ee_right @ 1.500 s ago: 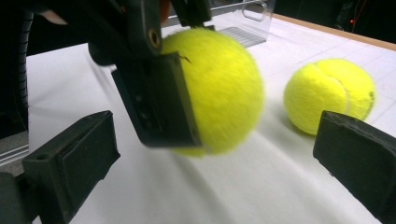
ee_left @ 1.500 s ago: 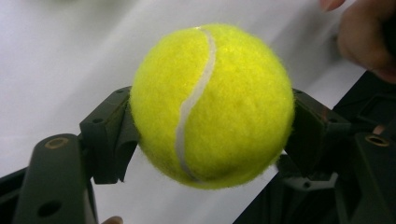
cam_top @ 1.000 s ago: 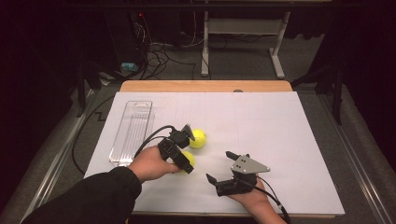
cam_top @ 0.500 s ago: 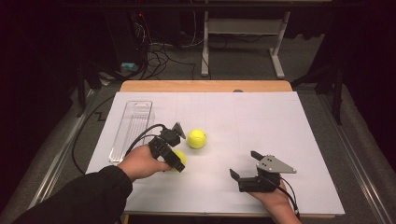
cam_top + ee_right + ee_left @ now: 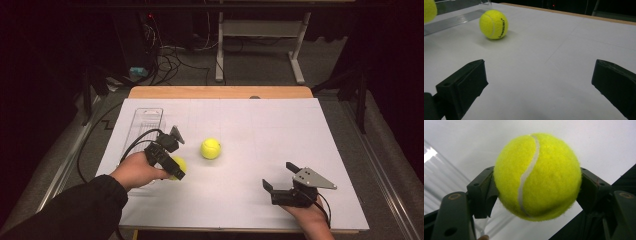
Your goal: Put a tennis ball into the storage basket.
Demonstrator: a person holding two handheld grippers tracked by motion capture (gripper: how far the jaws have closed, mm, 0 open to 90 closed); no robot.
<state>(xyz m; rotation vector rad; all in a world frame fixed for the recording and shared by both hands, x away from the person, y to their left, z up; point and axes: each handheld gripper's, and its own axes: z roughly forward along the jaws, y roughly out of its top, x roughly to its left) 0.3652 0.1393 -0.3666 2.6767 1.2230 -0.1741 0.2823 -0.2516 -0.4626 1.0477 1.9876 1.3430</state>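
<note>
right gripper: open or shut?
Open. The right gripper has its jaws spread wide with bare white table between them; the loose tennis ball lies well ahead, untouched.

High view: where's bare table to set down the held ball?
Widest free patch: the white table sheet right of the loose yellow tennis ball, back to the wooden edge. Also free between that ball and the right gripper. Crowded at left: clear plastic tray, left gripper clamping the held yellow tennis ball.
</note>
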